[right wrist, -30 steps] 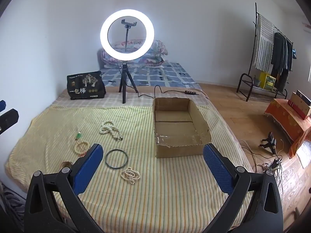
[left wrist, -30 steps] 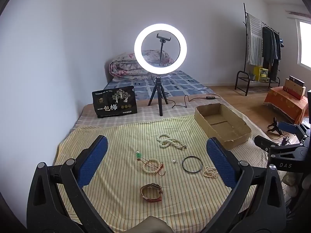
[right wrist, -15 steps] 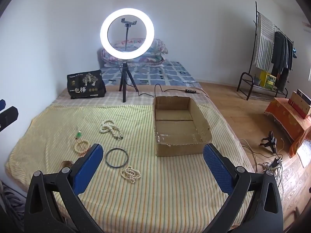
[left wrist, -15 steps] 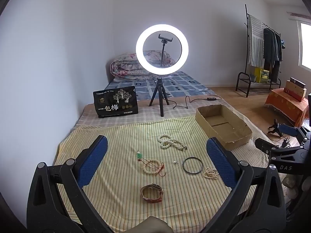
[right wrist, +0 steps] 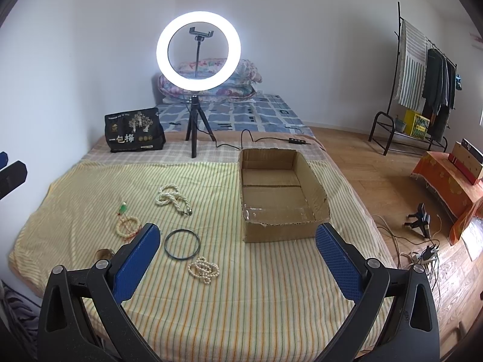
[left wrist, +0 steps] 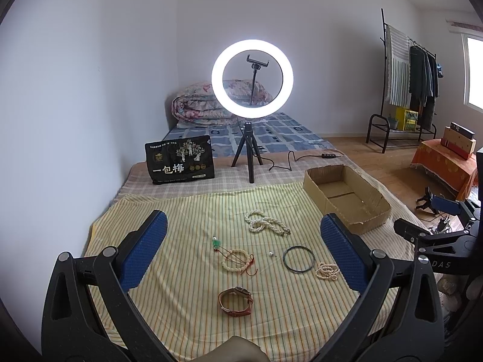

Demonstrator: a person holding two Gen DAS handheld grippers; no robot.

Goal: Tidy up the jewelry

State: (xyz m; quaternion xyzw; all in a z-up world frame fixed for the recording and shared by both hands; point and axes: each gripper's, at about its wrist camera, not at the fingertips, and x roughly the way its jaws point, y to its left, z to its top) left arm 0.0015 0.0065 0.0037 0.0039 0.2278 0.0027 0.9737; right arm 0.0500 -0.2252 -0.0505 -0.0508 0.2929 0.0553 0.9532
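Nothing is sorted yet: your cardboard box [right wrist: 282, 199], by the striped blanket's [right wrist: 256, 295] right edge, looks empty. Pearl necklace [left wrist: 265, 226], black bangle [right wrist: 182, 240], bead bracelets and watch [left wrist: 236, 300] lie mid-blanket. Left gripper [left wrist: 243, 253] and right gripper [right wrist: 237, 259] gape wide, empty.

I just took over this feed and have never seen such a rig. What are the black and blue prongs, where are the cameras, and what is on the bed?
No robot: a person holds two handheld grippers, each with a fisheye camera looking along its jaws. Left gripper and right gripper are both open, holding nothing. On the striped sheet lie a pearl necklace, beaded bracelet, black bangle, small bead strand and brown watch. The cardboard box looks empty.
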